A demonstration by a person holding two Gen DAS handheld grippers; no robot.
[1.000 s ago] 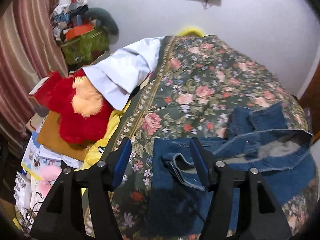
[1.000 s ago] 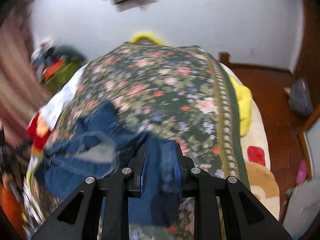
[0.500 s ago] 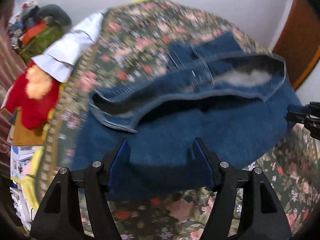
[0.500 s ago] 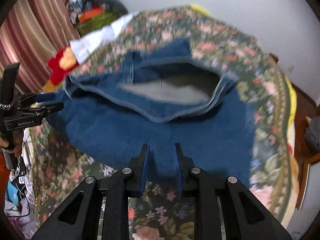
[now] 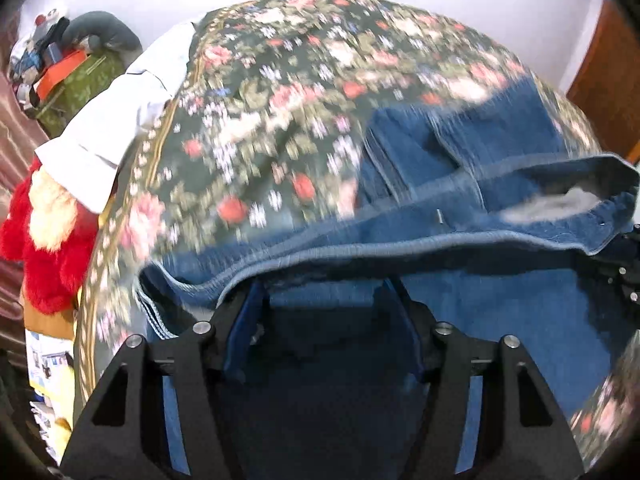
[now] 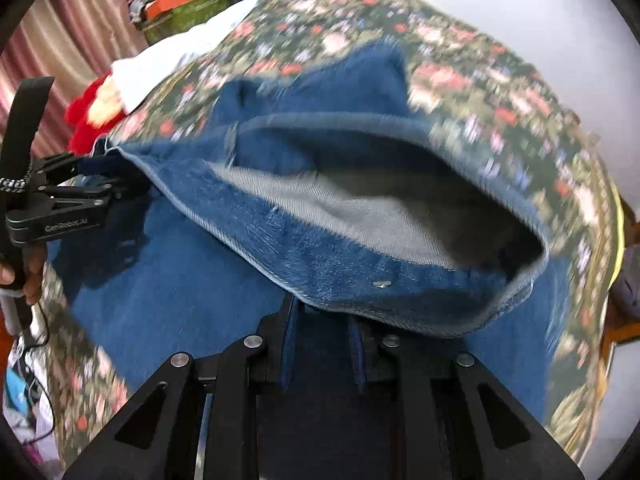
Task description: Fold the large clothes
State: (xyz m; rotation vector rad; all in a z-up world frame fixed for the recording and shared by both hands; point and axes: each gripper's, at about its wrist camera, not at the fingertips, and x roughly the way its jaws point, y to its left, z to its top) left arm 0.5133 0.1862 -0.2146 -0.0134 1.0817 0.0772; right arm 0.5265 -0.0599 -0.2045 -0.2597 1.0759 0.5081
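Blue denim jeans lie on a floral bedspread, the waistband gaping open with its grey lining showing. My left gripper is open, its fingers wide apart with the waistband edge draped over the tips. It shows from the side at the left of the right wrist view, at the waistband's left end. My right gripper has its fingers close together on the waistband's near edge; the denim hides the tips. The right gripper's black tip shows at the left wrist view's right edge.
A red and cream plush toy and a white cloth lie along the bed's left side. A green box with clutter stands beyond. A wooden door is at right. Papers lie on the floor at left.
Both grippers have moved in close to the jeans' waistband, which is now lifted and stretched open between them. The right gripper stays closed on denim; the left stays open.
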